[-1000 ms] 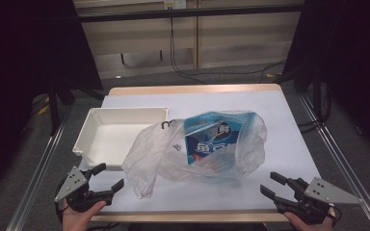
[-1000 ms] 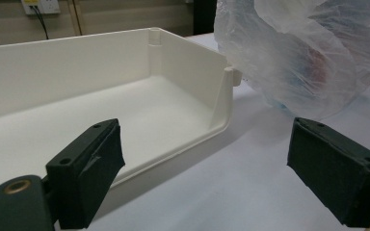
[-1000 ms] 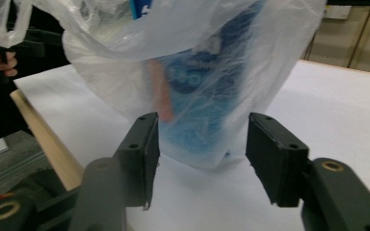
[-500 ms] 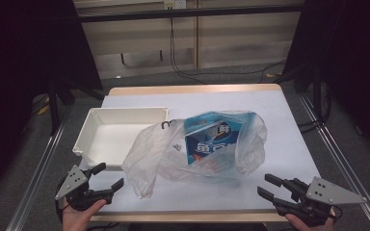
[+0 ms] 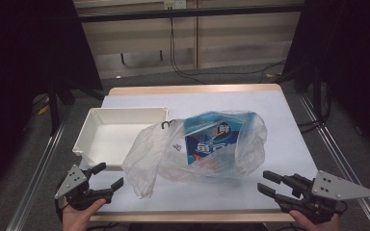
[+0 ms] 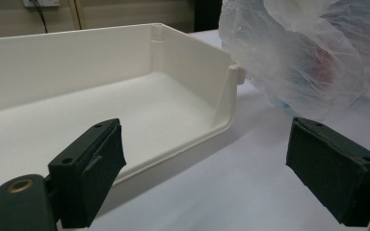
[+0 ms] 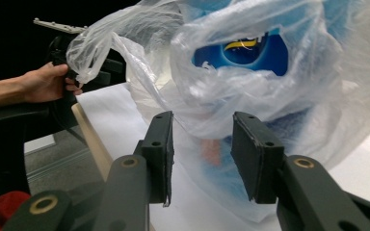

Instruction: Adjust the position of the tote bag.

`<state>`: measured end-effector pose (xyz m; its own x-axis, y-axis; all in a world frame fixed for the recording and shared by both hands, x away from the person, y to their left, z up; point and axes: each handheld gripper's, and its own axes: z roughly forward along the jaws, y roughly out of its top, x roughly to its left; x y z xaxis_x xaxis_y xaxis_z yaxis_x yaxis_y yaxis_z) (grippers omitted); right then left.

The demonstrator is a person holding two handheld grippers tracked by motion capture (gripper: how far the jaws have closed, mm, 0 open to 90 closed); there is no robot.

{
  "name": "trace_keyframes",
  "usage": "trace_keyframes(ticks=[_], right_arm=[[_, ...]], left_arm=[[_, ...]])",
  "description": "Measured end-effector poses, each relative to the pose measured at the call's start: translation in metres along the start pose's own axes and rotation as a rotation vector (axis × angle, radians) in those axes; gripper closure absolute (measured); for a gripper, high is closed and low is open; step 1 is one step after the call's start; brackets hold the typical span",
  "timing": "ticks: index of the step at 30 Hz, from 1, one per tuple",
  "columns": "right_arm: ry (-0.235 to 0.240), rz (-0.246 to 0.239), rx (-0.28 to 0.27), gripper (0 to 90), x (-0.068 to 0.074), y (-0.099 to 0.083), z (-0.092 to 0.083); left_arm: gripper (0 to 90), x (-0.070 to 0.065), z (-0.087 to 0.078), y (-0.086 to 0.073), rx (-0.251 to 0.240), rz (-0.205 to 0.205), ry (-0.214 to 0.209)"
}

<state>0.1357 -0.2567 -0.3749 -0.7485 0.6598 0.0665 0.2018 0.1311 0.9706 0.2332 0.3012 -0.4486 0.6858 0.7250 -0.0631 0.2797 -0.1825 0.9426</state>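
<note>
- Left gripper is held at the near-left corner of the table, grey three-cornered plate on top; jaws spread wide, nothing between them.
- In the left gripper view the gap between its pads is seen aimed at the near corner of the white tray – no contact with it.
- Right gripper is held at the near-right edge, pointed left toward the bag; its jaws have just been closing and are now partly closed, a narrow gap left.
- In the right gripper view, the plastic bag is seen just beyond the pads; nothing is pinched – whether film reaches into the gap cannot be told.
- The person's other hand and its gripper are seen farther off in that view, behind a loose bag handle.
- Plastic bag – translucent, crumpled – lies on its side mid-table, on the white sheet, between the two grippers and apart from both.
- A loose flap of the bag is draped toward the near-left; the flap overlaps the tray's near-right corner as seen from above.
- A blue printed package is seen through the film, inside the bag; print not legible.
- Something reddish is also visible low in the bag; not identifiable.
- White tray sits left of the bag, farther back than the left gripper, long side across the table.
- Beyond the table: floor cables and a wood-panelled wall.
</note>
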Motion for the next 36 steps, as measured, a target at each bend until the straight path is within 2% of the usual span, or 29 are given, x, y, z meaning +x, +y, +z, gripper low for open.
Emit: trace_keyframes(ticks=[1, 3, 4, 11, 13, 14, 15, 20, 22, 24, 25, 31, 36], right_arm=[[0.015, -0.005, 0.003, 60.3, 0.000, 0.004, 0.002], [0.009, -0.007, 0.007, 60.5, 0.001, 0.006, 0.003], [0.013, -0.010, 0.005, 60.7, 0.001, 0.008, 0.004], [0.051, -0.034, 0.005, 60.0, 0.006, 0.022, 0.021], [0.050, -0.044, 0.007, 57.7, 0.005, 0.026, 0.025], [0.050, -0.044, 0.007, 57.7, 0.005, 0.026, 0.025], [0.047, -0.046, 0.001, 54.8, 0.004, 0.031, 0.030], [0.036, -0.042, 0.025, 52.9, 0.003, 0.041, 0.039], [0.050, -0.049, 0.025, 51.4, 0.000, 0.041, 0.043], [0.037, -0.051, 0.033, 49.2, -0.002, 0.040, 0.047], [0.045, -0.051, 0.033, 48.8, -0.003, 0.039, 0.048], [0.054, -0.070, 0.058, 46.2, 0.001, 0.036, 0.058], [0.042, -0.059, 0.087, 45.8, -0.004, 0.029, 0.066]], left_arm=[[12.8, 0.000, 0.000, 0.000, 0.000, 0.002, -0.002], [12.7, 0.000, 0.000, 0.000, 0.005, 0.005, 0.000], [12.7, 0.000, 0.000, 0.000, -0.004, -0.005, -0.002], [12.8, 0.001, 0.000, 0.000, -0.001, -0.002, -0.001], [13.0, 0.001, 0.000, 0.000, 0.009, 0.008, 0.003], [13.0, 0.000, 0.000, 0.000, 0.005, 0.001, -0.015], [13.0, 0.000, 0.000, 0.000, 0.008, 0.007, -0.007], [13.0, 0.000, 0.000, 0.000, 0.001, 0.000, -0.002], [13.0, 0.001, -0.001, 0.000, -0.002, 0.001, -0.004], [13.0, 0.001, -0.002, 0.000, 0.001, 0.005, 0.001], [13.0, 0.001, -0.002, 0.000, 0.001, 0.003, 0.003], [12.9, 0.000, -0.002, 0.001, -0.001, 0.004, 0.001], [13.0, 0.000, -0.002, 0.001, -0.002, 0.010, 0.009]])
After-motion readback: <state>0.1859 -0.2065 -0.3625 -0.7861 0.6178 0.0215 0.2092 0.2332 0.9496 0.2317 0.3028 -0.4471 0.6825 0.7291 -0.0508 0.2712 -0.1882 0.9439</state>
